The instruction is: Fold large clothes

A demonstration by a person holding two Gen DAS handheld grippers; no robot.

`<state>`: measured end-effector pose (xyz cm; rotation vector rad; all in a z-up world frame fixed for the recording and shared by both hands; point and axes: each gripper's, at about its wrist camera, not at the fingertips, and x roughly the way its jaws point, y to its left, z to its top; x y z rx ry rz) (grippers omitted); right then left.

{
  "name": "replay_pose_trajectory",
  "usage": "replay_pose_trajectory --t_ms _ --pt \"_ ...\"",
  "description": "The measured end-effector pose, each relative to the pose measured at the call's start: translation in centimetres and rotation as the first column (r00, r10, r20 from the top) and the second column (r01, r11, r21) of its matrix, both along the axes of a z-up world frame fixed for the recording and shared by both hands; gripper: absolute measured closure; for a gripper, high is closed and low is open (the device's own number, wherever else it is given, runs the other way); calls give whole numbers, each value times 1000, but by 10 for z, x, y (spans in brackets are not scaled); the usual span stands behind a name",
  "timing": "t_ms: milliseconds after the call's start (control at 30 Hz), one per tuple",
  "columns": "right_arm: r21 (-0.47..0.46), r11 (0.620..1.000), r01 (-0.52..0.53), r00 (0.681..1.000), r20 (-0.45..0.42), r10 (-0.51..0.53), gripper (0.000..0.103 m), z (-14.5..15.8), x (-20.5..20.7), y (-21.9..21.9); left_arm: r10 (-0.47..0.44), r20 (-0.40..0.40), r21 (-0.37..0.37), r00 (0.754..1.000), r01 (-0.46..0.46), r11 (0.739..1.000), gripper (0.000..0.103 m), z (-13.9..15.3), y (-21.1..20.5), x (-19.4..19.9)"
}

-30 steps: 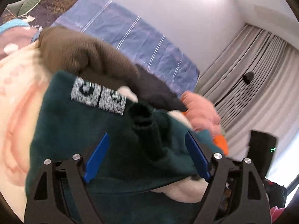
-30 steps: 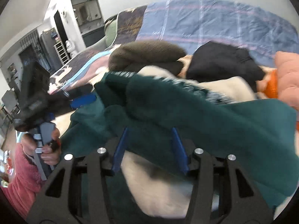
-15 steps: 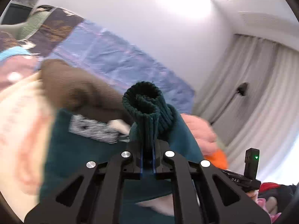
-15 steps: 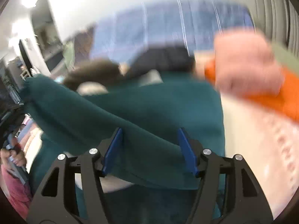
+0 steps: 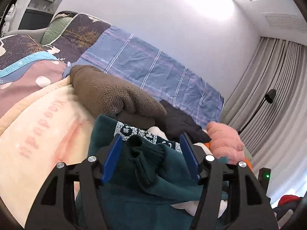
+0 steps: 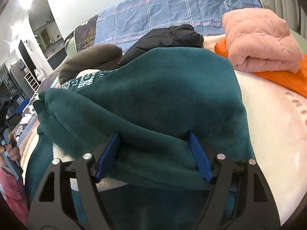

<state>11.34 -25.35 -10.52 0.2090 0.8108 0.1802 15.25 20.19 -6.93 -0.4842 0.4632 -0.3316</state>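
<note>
A dark teal sweater (image 6: 163,95) with a grey-white patterned band (image 5: 134,132) lies bunched on the bed. My left gripper (image 5: 150,140) is open, its blue fingers standing either side of the ribbed sleeve cuff (image 5: 142,153). My right gripper (image 6: 154,137) is open too, its blue fingers wide apart with a thick fold of the teal sweater lying between them, not pinched.
A brown fleece (image 5: 113,94), a black garment (image 6: 168,36), a folded pink quilted jacket (image 6: 261,40) on an orange one (image 6: 284,78) lie behind the sweater on the cream blanket (image 5: 38,130). A blue striped sheet (image 5: 153,67) covers the headboard. Curtains (image 5: 278,88) hang on the right.
My left gripper, shut on the ribbed cuff and lifted half a second ago, has opened and the cuff has dropped between its fingers. My right gripper stayed open over the fold.
</note>
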Motion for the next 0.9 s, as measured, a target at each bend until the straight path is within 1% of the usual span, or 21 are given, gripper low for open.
replay_pose_trajectory --t_ms 100,133,167,200,233,267,300,367,433,500,533,567,633,667,700,733,767,800,833,900 --pt "-20 1000 -3 1000 13 4 27 5 -6 0 -53 -87 52 995 58 997 41 -5 -19 30" --pt "-22 1000 -5 1000 15 5 27 5 -7 0 -74 -115 78 991 83 993 47 -7 -26 39" --pt "-23 1000 -6 1000 15 6 27 6 -8 -1 -91 -119 94 989 102 990 66 -9 -30 40" --pt "-20 1000 -5 1000 14 5 27 6 -8 -1 -106 -116 120 988 120 985 75 -8 -34 41" --pt "-14 1000 -4 1000 13 4 27 5 -8 -2 -113 -114 148 987 129 981 88 -6 -34 41" --pt "-9 1000 -3 1000 12 3 27 5 -8 -3 -120 -116 195 986 141 971 95 -4 -39 42" --pt "-5 1000 -3 1000 11 3 26 4 -8 -3 -124 -121 234 985 149 961 95 -2 -43 42" --pt "-4 1000 -3 1000 12 3 26 3 -7 -3 -133 -116 286 984 162 945 96 1 -44 40" --pt "-9 1000 -3 1000 15 3 25 3 -8 -3 -154 -104 317 983 180 931 96 7 -44 37" --pt "-12 1000 -4 1000 16 4 24 3 -7 -1 -180 -112 317 977 207 926 84 8 -44 40" --pt "-13 1000 -4 1000 16 4 24 2 -7 -1 -197 -126 313 972 228 922 59 6 -44 42" --pt "-13 1000 -3 1000 16 3 24 2 -7 -1 -219 -150 311 964 256 915 44 3 -47 46" --pt "-14 1000 -4 1000 17 4 24 3 -8 -1 -213 -184 355 959 267 896 44 -3 -58 53" --pt "-15 1000 -4 1000 17 4 24 3 -8 -2 -207 -193 381 959 267 885 54 -4 -64 56" --pt "-13 1000 -3 1000 16 3 24 3 -8 -2 -205 -180 392 962 261 882 70 -2 -66 57" --pt "-12 1000 -2 1000 15 2 24 3 -8 -2 -208 -162 389 965 256 885 99 2 -66 56" --pt "-11 1000 -3 1000 14 3 24 3 -7 -2 -220 -141 355 965 257 899 99 9 -63 54" --pt "-14 1000 -2 1000 13 2 24 5 -7 -3 -219 -100 330 971 240 913 99 17 -58 47" --pt "-14 1000 3 1000 16 -2 24 7 -8 -4 -214 -64 324 975 223 919 99 25 -53 39" --pt "24 1000 13 998 54 -14 24 19 -13 -11 -212 -17 297 977 207 932 100 36 -39 20"
